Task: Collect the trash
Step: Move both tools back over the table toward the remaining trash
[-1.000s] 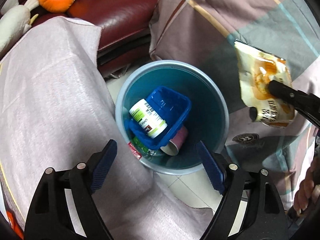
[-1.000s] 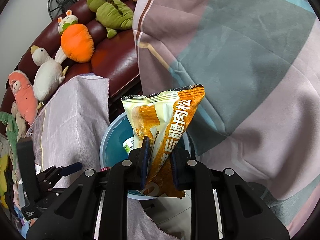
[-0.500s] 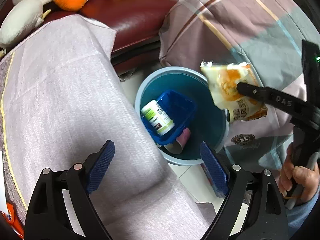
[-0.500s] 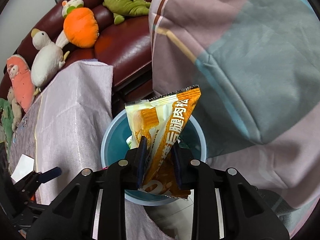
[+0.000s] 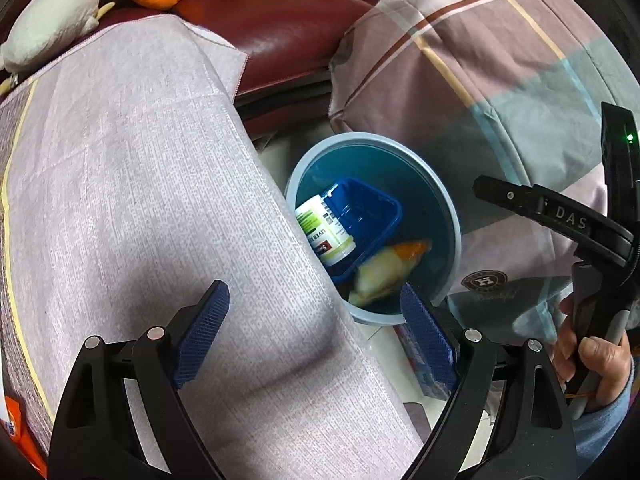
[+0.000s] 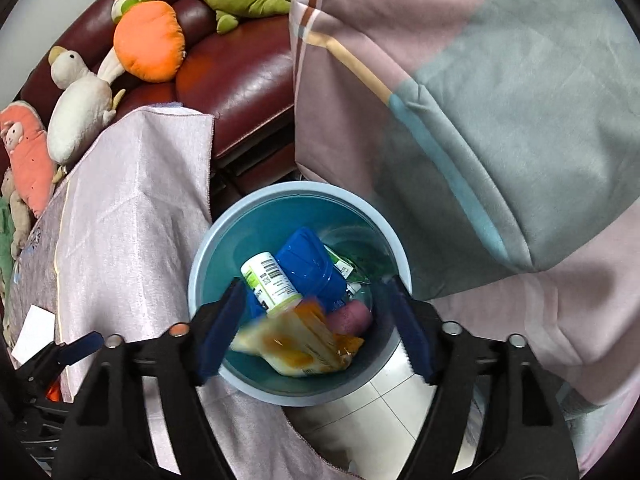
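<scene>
Orange-and-cream, blurred, the snack wrapper (image 6: 298, 346) is seen inside the blue bin (image 6: 208, 256), beside a white bottle (image 6: 270, 282); above the bin, the right hand-held gripper (image 6: 316, 326) is opening, nothing gripped; the left hand-held gripper (image 5: 314, 330) is held wide, empty.

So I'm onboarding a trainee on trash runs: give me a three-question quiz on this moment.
1. True or false: the snack wrapper is pinched between the pads of the right gripper.
2. Which thing lies against the blue tray in the bin? A) a glass jar B) a white bottle with a barcode label C) a shoe
3. Fill in: the left gripper hovers over the pinkish ____ and holds nothing.

Key: 1 false, the jaws are opening and the wrapper is blurred inside the bin; 2 B, the white bottle; 3 cloth.
</scene>
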